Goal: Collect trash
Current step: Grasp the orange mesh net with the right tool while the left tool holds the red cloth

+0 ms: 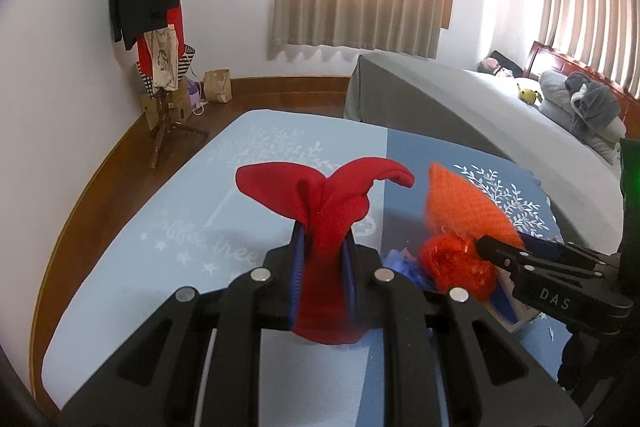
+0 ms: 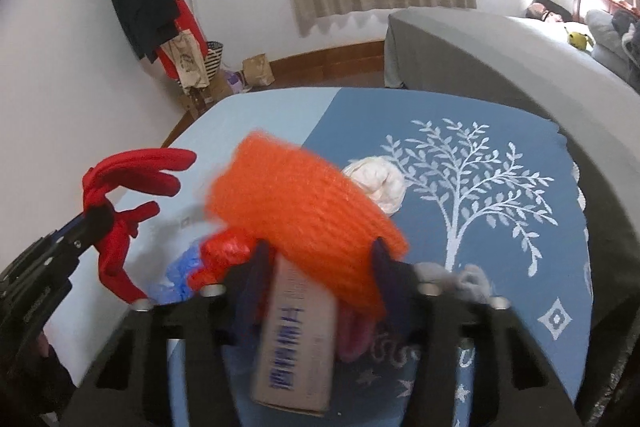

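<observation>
**Orange net and red glove in the grippers**

While the left hand-held gripper (image 1: pixel 323 255) stays out of it, clamped narrow on a red knit glove (image 1: pixel 332 203), the right hand-held gripper (image 2: pixel 320 259) has an orange foam net sleeve (image 2: pixel 304 211) between its jaws: ribbed, tube-shaped, blurred. Whether the pads press it cannot be told. Beneath the sleeve lie a cardboard box (image 2: pixel 296 347) and crumpled red (image 2: pixel 224 255) and blue plastic (image 2: pixel 182 267) on the blue mat (image 2: pixel 500 267).

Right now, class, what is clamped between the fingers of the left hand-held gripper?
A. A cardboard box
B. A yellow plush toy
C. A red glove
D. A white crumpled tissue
C: the red glove sits pinched in the left hand-held gripper, its fingers splaying out above the tips.
</observation>
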A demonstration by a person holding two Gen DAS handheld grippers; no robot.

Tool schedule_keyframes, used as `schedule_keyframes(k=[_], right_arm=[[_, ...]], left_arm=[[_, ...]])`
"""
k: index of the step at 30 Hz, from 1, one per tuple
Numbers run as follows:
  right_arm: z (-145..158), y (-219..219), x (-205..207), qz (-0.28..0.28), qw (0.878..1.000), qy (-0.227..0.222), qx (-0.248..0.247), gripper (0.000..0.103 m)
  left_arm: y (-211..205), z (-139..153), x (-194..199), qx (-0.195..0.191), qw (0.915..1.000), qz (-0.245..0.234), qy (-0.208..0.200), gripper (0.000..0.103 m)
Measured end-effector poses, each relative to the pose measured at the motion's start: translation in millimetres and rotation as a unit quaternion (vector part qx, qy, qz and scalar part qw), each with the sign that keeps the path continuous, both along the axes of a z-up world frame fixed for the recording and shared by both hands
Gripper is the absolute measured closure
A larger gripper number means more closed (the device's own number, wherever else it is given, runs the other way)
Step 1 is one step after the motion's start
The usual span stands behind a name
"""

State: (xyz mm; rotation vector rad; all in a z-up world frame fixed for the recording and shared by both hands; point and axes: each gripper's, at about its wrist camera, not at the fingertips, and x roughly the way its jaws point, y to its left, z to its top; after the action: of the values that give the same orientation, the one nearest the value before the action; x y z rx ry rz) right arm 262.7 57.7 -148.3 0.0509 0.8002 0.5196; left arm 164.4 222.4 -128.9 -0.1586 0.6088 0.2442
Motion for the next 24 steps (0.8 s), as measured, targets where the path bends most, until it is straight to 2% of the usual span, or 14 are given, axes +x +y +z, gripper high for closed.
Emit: schedule_keyframes(k=[7,16,20,24], right_arm=[[5.2,-11.4,-3.8,-0.006,1.0,0.002,0.02,0.058],[11.0,-14.9,-1.3,-0.013,1.0,-0.001,0.02,0.056],[12.4,-14.4,-1.7,0.002,1.0,0.001,0.028,0.079],[16.6,-13.6,-6.3,0.012,1.0,-0.009,0.024,0.087]], left_arm=[[-3.5,1.1,-2.1,-0.001,1.0,-0.003,-0.001,0.087],[-9.6,3.3,1.2,-0.001,0.9999,-0.015,-0.005,0.087],[-13.5,3.6,1.2,0.001,0.9998,-0.019,-0.006,0.087],[-16.9,5.8,0.9,0.002,0.9997,-0.023,-0.009,0.087]])
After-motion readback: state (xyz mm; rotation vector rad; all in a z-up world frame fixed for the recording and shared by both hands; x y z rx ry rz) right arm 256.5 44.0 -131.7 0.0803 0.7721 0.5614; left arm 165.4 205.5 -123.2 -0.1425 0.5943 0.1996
